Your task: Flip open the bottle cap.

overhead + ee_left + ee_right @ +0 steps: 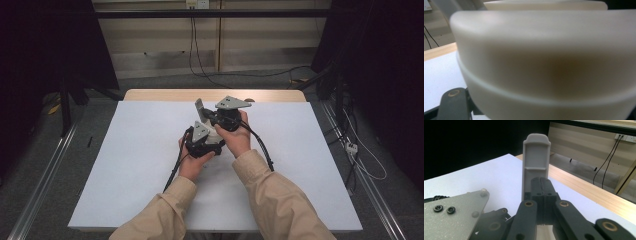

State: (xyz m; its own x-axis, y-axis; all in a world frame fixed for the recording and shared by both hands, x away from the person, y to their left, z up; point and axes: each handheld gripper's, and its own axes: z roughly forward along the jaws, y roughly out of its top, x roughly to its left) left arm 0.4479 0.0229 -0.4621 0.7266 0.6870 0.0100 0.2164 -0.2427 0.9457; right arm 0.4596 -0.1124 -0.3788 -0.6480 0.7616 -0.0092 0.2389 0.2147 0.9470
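Observation:
A cream, round-edged container [544, 62] sits very close between the jaws of my left gripper [207, 140], which is shut on it; one black finger [454, 105] shows at the bottom left. My right gripper [541, 182] has its jaws pressed together at the foot of a flat grey piece with a rounded top [535, 160]. That piece stands upright above the table, its lower end hidden behind the tips. From above, the grey piece [199, 106] rises just left of the right gripper [207, 115]. Both hands meet at the table's middle.
A white sheet [125, 165] covers the table, with a wooden strip [165, 95] showing along the far edge. Cables [192, 45] hang down the back wall and lie on the floor. Metal rails [45, 170] run along both sides of the table.

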